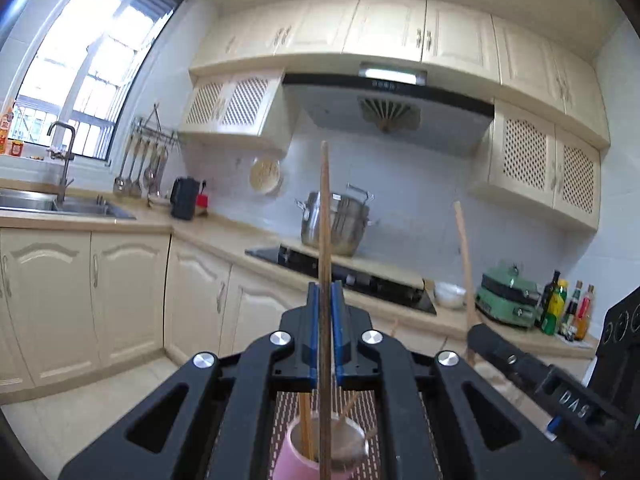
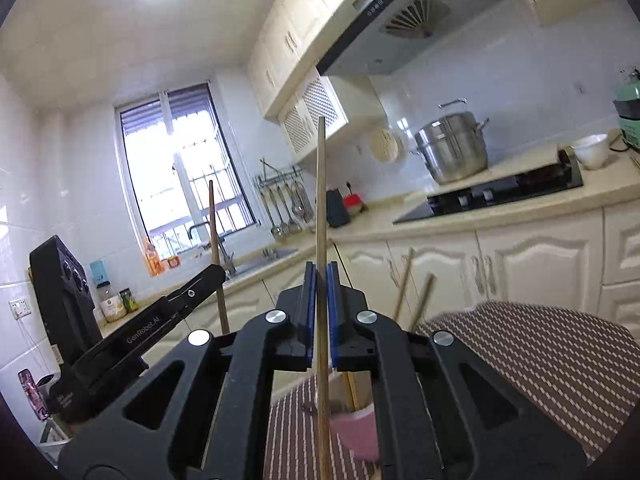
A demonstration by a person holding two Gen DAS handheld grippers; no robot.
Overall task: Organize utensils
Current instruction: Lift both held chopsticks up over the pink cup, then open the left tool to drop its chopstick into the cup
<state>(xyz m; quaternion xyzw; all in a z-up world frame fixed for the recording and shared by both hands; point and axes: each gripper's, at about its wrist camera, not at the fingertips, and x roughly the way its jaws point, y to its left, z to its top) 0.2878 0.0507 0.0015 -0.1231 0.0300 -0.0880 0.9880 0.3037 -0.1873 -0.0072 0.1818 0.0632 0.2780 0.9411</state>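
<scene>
Each gripper, left (image 1: 325, 292) and right (image 2: 321, 276), clenched on an upright chopstick (image 1: 325, 216) (image 2: 320, 184) above the pink cup (image 1: 298, 454) (on the patterned tabletop mat (image 2: 540, 360)). Next: lower both tips into the cup.

left gripper (image 1: 325, 294): black frame | blue jaws | silver screws | right gripper (image 2: 320, 276): same

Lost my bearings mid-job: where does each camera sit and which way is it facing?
Left wrist: on the left gripper, level, facing hob and steel pot; shows its chopstick and the right gripper.
Right wrist: on the right gripper, facing window and sink corner; left gripper at left.
Shared: pot, pink cup.
</scene>
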